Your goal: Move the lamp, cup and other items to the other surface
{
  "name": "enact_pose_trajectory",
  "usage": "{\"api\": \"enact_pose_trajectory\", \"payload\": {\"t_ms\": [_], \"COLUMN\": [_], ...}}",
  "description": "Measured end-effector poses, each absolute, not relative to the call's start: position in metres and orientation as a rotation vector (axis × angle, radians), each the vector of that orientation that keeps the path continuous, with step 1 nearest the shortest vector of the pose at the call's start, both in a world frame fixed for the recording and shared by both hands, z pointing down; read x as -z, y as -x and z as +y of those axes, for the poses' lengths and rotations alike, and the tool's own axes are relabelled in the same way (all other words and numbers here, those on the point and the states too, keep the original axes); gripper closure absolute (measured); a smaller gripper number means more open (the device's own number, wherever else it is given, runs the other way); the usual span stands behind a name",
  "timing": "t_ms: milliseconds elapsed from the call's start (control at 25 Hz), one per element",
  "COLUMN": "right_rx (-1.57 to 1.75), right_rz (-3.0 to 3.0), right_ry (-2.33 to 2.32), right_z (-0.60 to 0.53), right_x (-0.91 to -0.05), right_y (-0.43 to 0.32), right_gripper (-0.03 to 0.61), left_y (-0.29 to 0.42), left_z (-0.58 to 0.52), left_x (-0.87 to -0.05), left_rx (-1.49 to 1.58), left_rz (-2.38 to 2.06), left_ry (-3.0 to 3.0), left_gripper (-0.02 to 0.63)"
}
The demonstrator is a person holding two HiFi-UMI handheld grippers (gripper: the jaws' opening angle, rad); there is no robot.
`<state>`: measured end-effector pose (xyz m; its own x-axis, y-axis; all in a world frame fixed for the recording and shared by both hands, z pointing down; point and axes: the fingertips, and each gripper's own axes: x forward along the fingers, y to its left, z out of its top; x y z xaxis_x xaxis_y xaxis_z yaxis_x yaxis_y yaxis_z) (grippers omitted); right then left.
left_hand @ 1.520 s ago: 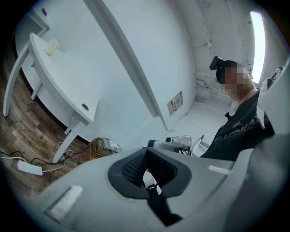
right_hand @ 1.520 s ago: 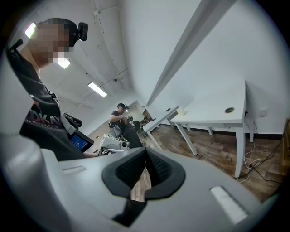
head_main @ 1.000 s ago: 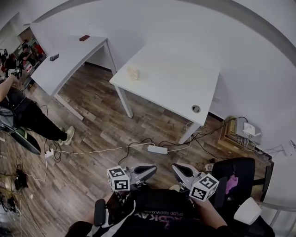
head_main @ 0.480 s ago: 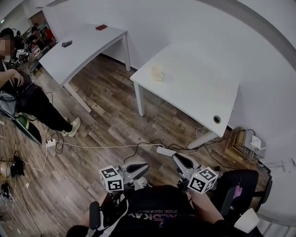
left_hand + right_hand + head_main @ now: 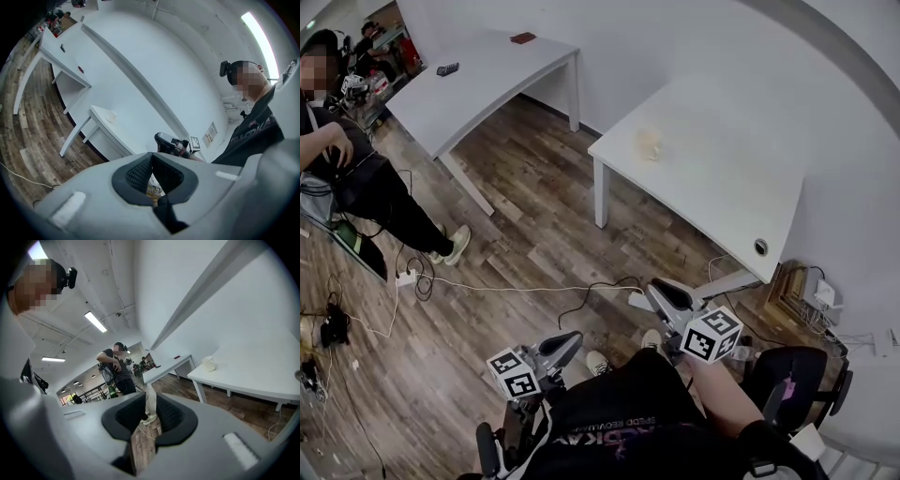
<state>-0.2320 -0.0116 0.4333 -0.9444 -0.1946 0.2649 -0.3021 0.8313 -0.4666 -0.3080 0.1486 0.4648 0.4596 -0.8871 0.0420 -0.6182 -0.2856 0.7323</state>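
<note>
A small cream cup [image 5: 649, 143] stands alone on the near white table [image 5: 722, 187]; it also shows in the right gripper view [image 5: 208, 363] and the left gripper view [image 5: 110, 115]. Both grippers hang over the wooden floor, well short of that table. My left gripper [image 5: 570, 341] is shut, its tips [image 5: 151, 156] meeting with nothing in them. My right gripper [image 5: 658, 292] is open and its jaws have just been opening; only floor shows through the gap [image 5: 151, 401]. No lamp is in view.
A second white table [image 5: 478, 89] at upper left carries a small dark thing [image 5: 447, 68] and a reddish one [image 5: 523, 37]. A seated person [image 5: 356, 183] is at far left. Cables [image 5: 506, 286] trail over the floor. A black chair [image 5: 787, 375] stands at lower right.
The head view has swung: the near table and cup now lie further right and lower, the second table shows more fully. The left gripper has dropped lower left; the right one has moved up.
</note>
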Motion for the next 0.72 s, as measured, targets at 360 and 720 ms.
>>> {"api": "enact_pose_trajectory", "payload": {"t_ms": [360,720], "right_rx": [-0.649,-0.518], "right_rz": [-2.689,-2.542], "right_ry": [-0.458,-0.526], "right_z": [-0.096,-0.264], "right_x": [-0.463,-0.509], "right_y": [0.243,0.284], "right_gripper": [0.5,0.497], "left_y": [0.336,0.366], "left_z": [0.133,0.096], "left_x": [-0.468,-0.46], "left_rx": [0.543,0.614], "left_rz": [-1.348,-1.545], "left_ry": [-1.95,-1.831], "left_gripper": [0.614,0.615]}}
